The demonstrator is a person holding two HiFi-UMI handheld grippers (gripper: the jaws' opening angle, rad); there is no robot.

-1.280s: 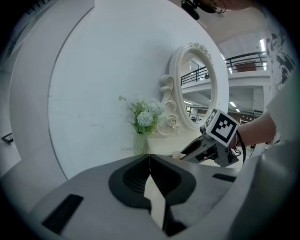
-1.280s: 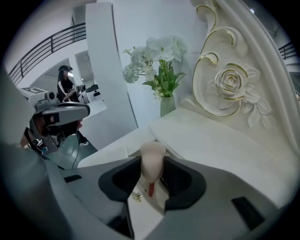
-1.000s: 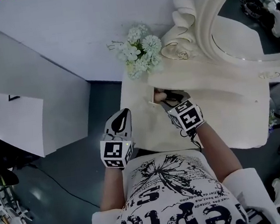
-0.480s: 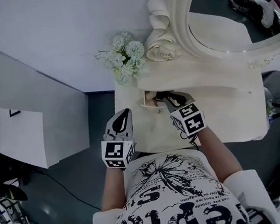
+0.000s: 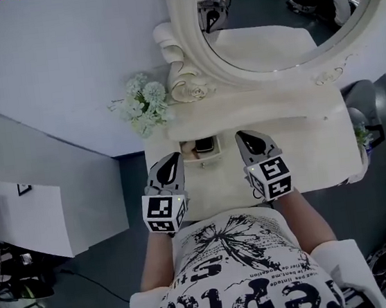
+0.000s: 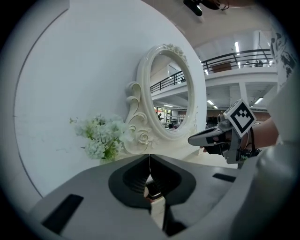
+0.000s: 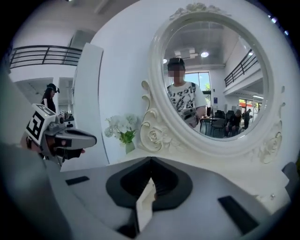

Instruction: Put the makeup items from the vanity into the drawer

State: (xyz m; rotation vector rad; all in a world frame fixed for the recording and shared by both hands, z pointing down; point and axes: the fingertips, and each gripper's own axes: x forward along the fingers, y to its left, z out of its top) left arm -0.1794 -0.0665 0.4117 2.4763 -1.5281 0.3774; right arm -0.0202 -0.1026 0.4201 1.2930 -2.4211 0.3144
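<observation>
- The makeup items (image 5: 204, 144), one dark and boxy and one pale, are seen lying inside the small open drawer (image 5: 195, 158) at the left of the vanity (image 5: 311, 149).
- The left gripper (image 5: 171, 157) is pressed together, empty.
- The right gripper (image 5: 241, 135) has just been closing; nothing is pinched.
- The drawer may be left open, or jarred by a careless push.
- The vase of soft flowers (image 5: 142, 107) by the glossy carved mirror (image 5: 191, 80) could be toppled.

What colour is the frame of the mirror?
The mirror frame is cream white; it shows best in the right gripper view.
</observation>
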